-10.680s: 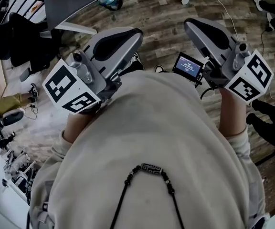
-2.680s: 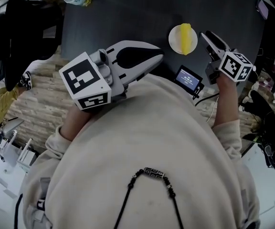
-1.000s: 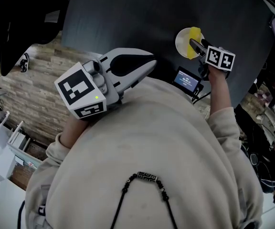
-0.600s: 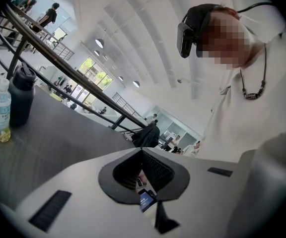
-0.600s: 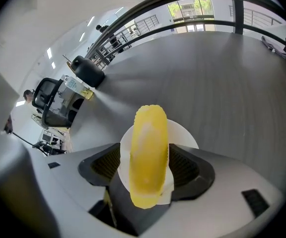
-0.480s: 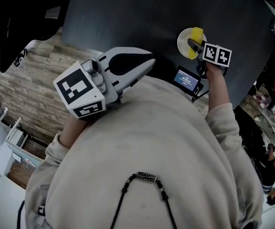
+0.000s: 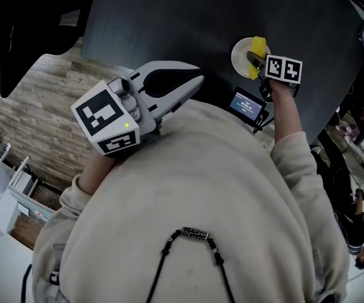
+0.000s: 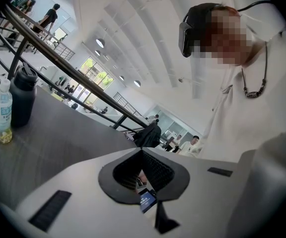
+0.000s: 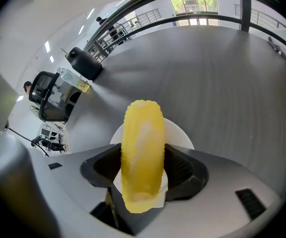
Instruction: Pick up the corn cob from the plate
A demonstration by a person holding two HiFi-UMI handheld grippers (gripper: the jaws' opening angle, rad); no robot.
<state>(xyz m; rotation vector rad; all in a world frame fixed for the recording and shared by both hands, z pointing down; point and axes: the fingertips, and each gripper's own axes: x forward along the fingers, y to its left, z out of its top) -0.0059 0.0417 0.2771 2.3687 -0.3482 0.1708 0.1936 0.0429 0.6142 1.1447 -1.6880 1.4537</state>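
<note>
A yellow corn cob [image 7: 258, 44] lies on a small white plate [image 7: 237, 59] on the dark table. In the right gripper view the corn cob [image 9: 142, 133] runs lengthwise between the jaws, over the plate [image 9: 180, 135]. My right gripper [image 7: 253, 59] points steeply down and straddles the cob. Its jaws are closing, with the dark pads [image 9: 178, 165] right beside the cob's flanks and the cob still resting on the plate. My left gripper [image 7: 198, 81] hovers near my chest, off the table's near edge, shut and empty. Its tips meet in its own view [image 8: 142, 151].
A clear water bottle [image 9: 76, 81] and a dark flask [image 9: 85, 63] stand at the table's far left corner. A small lit screen [image 7: 247, 105] hangs at my chest by the table's near edge [image 7: 138, 65]. Wooden floor [image 7: 36, 112] lies to the left.
My right gripper has sunk a little over the plate and now straddles the corn cob. The left gripper has stayed where it was.
</note>
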